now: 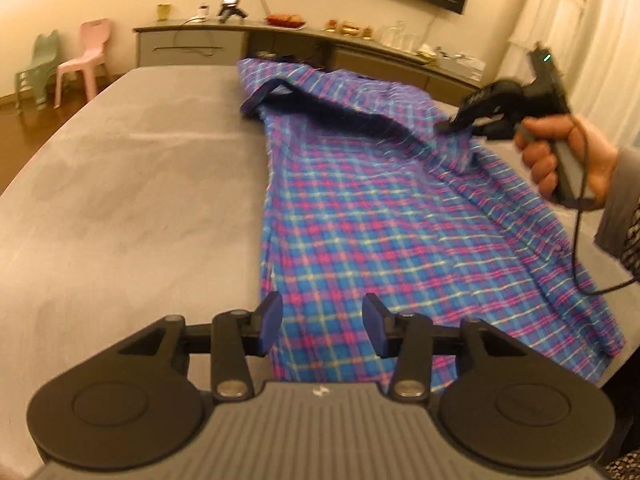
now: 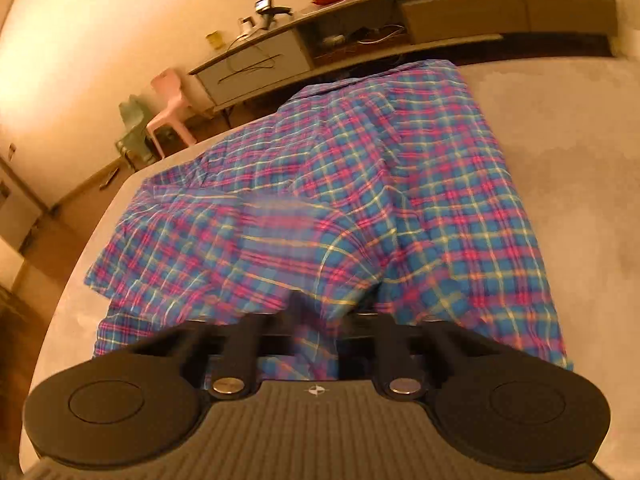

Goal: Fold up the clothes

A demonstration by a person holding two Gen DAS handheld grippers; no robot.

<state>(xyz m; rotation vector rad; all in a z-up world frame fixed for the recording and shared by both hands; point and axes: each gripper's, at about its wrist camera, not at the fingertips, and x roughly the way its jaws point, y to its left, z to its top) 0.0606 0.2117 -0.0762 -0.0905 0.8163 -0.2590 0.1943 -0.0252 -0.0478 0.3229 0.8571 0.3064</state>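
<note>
The plaid shirt (image 1: 360, 208) lies spread on the grey bed (image 1: 132, 184), collar at the far end, hem at the near edge, its right side rumpled and partly lifted. The left gripper (image 1: 322, 322) hovers over the near hem with its jaws spread apart and nothing between them; cloth shows below the gap but the pads do not press on it. The right gripper (image 2: 320, 312), held in a hand (image 1: 560, 152) at the shirt's right side, is pinched together on a raised fold of the fabric: in its own view the cloth bunches up between the fingers, blurred. The step in hand looks like gathering the right side to fold it across. To do it well, the left gripper should come down onto the hem's edge and take only the top layer, matching the right's pinch along the same side. Both should then lift together, keeping the edge taut, so the fold lands straight. An uneven lift would drag the shirt and leave creases.
</note>
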